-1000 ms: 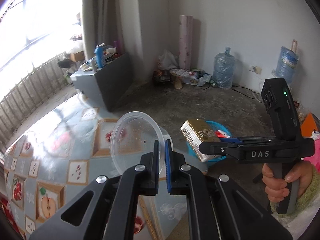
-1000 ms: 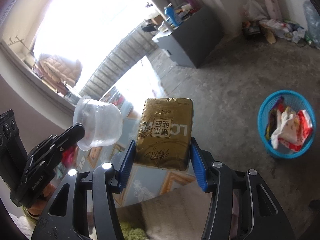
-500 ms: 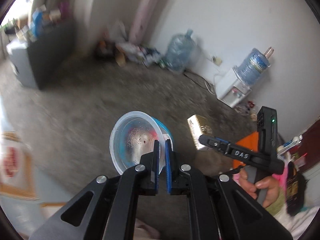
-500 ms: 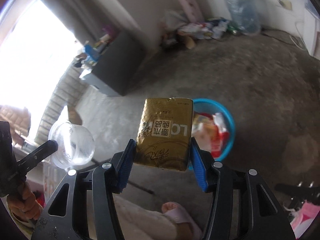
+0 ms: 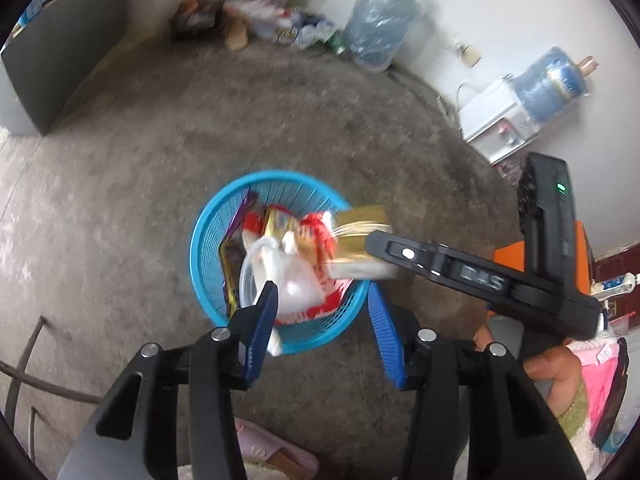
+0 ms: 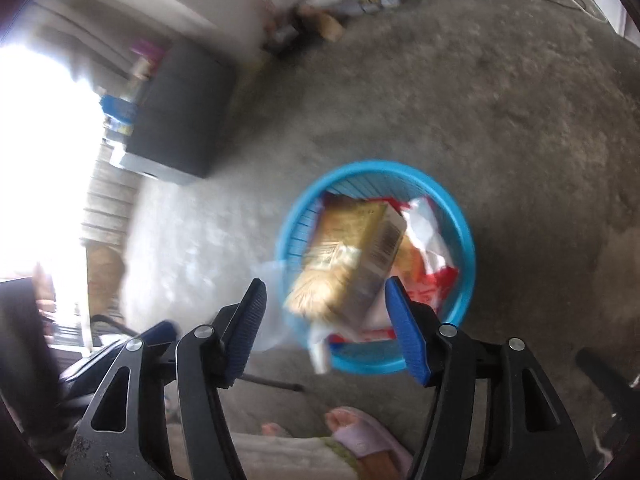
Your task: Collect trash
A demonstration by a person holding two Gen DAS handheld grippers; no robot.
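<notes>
A blue plastic basket (image 5: pixel 208 240) (image 6: pixel 464 248) stands on the concrete floor, holding wrappers and a white bag. My left gripper (image 5: pixel 324 320) hovers just above its near rim, jaws opening and nothing between them. The clear plastic container (image 5: pixel 246 280) lies inside the basket on the left, free of the pads. My right gripper (image 6: pixel 324 320) (image 5: pixel 460 268) hangs over the basket too, jaws opening. The gold box (image 6: pixel 352 256) (image 5: pixel 360 224), blurred and tilted, drops between the pads without being pressed by them.
A dark cabinet (image 5: pixel 60 60) stands at the left. Litter (image 5: pixel 280 20) and a water jug (image 5: pixel 380 28) line the far wall. A white dispenser (image 5: pixel 504 120) sits to the right. A foot in a slipper (image 6: pixel 360 440) is just below the grippers.
Both grippers swung down from the table side to above the basket. The left jaws opened and let the clear container fall in. The right jaws widened and the gold box is slipping out.
</notes>
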